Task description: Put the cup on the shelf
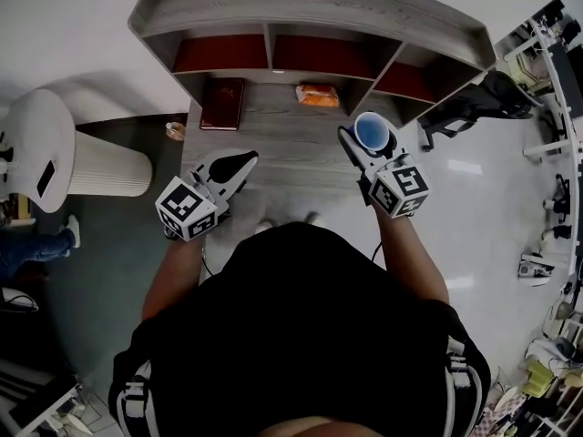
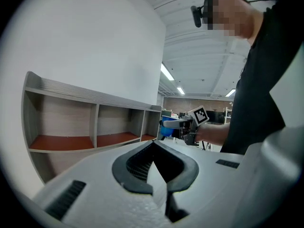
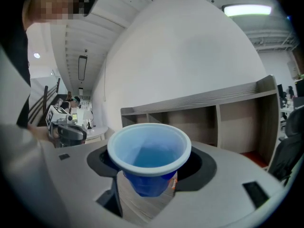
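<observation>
A blue plastic cup (image 1: 371, 132) stands upright between the jaws of my right gripper (image 1: 368, 142), which is shut on it over the wooden desk. In the right gripper view the cup (image 3: 149, 156) is empty and fills the middle, with the shelf (image 3: 209, 118) behind it. The grey shelf unit (image 1: 310, 25) with red-floored compartments sits at the desk's far edge, just beyond the cup. My left gripper (image 1: 239, 164) hangs shut and empty to the left, over the desk's near part; in its own view the jaws (image 2: 153, 156) meet, and the right gripper with the cup (image 2: 167, 127) shows beyond.
A dark red book (image 1: 222, 103) and an orange packet (image 1: 318, 95) lie on the desk (image 1: 282, 144) under the shelf. A small round object (image 1: 175, 131) sits at the desk's left edge. A white ribbed bin (image 1: 105, 165) stands left; a black chair (image 1: 474, 107) right.
</observation>
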`<state>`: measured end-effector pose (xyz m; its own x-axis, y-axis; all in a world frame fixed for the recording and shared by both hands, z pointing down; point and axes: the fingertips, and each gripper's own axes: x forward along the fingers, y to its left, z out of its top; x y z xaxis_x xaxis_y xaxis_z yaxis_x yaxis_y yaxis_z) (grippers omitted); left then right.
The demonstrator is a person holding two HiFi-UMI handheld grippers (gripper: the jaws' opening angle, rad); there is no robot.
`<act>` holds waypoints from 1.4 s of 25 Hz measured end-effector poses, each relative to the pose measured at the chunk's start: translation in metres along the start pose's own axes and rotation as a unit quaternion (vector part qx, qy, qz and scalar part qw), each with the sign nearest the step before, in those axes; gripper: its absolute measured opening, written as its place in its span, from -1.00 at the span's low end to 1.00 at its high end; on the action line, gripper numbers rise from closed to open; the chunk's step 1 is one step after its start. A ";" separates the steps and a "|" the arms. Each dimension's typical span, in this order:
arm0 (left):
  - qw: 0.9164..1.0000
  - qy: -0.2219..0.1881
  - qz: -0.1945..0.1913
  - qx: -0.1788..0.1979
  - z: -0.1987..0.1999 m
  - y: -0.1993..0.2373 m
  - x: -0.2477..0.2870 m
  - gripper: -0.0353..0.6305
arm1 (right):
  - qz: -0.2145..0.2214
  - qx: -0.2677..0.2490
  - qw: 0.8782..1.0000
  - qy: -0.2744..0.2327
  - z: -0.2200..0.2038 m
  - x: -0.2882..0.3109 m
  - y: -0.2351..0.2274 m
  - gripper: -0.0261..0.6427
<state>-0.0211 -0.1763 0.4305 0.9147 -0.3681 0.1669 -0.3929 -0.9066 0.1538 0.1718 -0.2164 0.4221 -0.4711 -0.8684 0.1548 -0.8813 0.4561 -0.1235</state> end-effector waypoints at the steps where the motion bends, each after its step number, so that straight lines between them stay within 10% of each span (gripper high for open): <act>1: 1.000 -0.001 0.004 0.000 0.001 0.000 0.001 -0.85 | 0.005 -0.002 1.000 0.000 0.001 0.005 -0.003 -0.01; 35: 0.997 -0.015 0.062 -0.042 -0.007 0.026 0.004 -0.85 | 0.023 -0.073 0.996 0.043 0.006 0.206 -0.092 -0.01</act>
<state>-0.0283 -0.1997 0.4419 0.8609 -0.4831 0.1600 -0.5080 -0.8341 0.2150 0.1559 -0.4386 0.4598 -0.5066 -0.8293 0.2361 -0.8520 0.5234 0.0103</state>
